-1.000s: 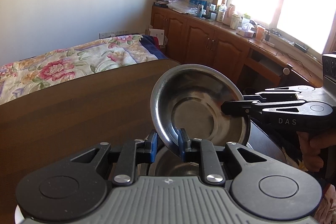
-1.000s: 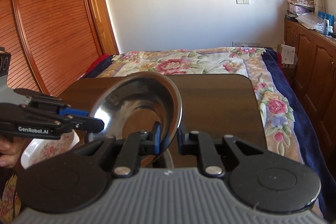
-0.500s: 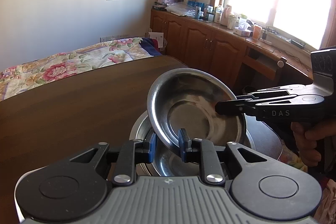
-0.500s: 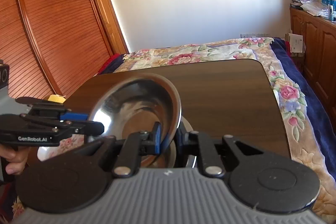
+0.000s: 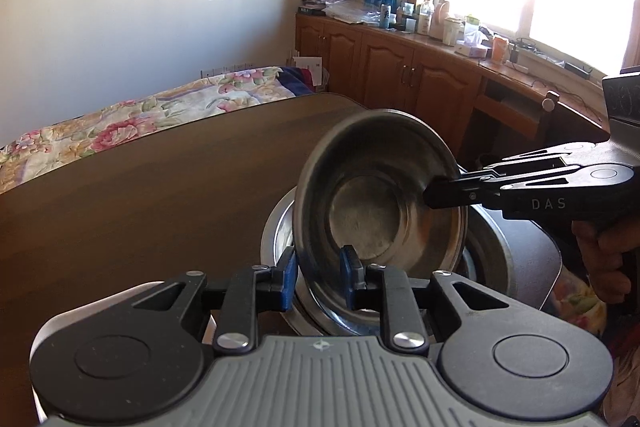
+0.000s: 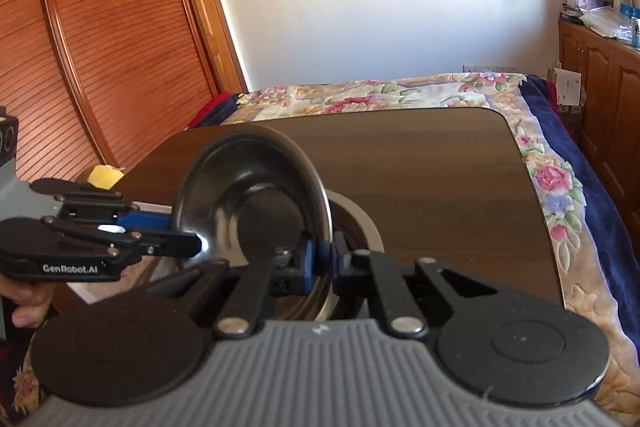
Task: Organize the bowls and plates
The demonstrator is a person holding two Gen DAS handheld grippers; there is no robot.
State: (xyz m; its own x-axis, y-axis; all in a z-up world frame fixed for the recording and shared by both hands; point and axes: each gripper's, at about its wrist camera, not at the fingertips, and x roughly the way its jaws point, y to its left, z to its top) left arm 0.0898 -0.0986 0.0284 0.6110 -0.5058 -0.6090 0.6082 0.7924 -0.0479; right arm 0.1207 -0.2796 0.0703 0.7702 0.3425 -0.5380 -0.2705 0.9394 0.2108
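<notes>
My left gripper (image 5: 318,277) and right gripper (image 6: 320,259) both clamp the tilted bowl (image 5: 380,203) rim; larger bowl (image 5: 486,247) beneath, contents hidden.

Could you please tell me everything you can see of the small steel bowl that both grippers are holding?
The small steel bowl is round, shiny metal with a flat base and flared rim, apparently empty. It is tilted steeply, held above a larger steel bowl on the table. The left gripper pinches its near rim; the right gripper pinches the opposite rim.

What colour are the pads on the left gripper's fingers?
Blue. The pads on the left gripper show best in the left wrist view, straddling the steel bowl's rim.
</notes>
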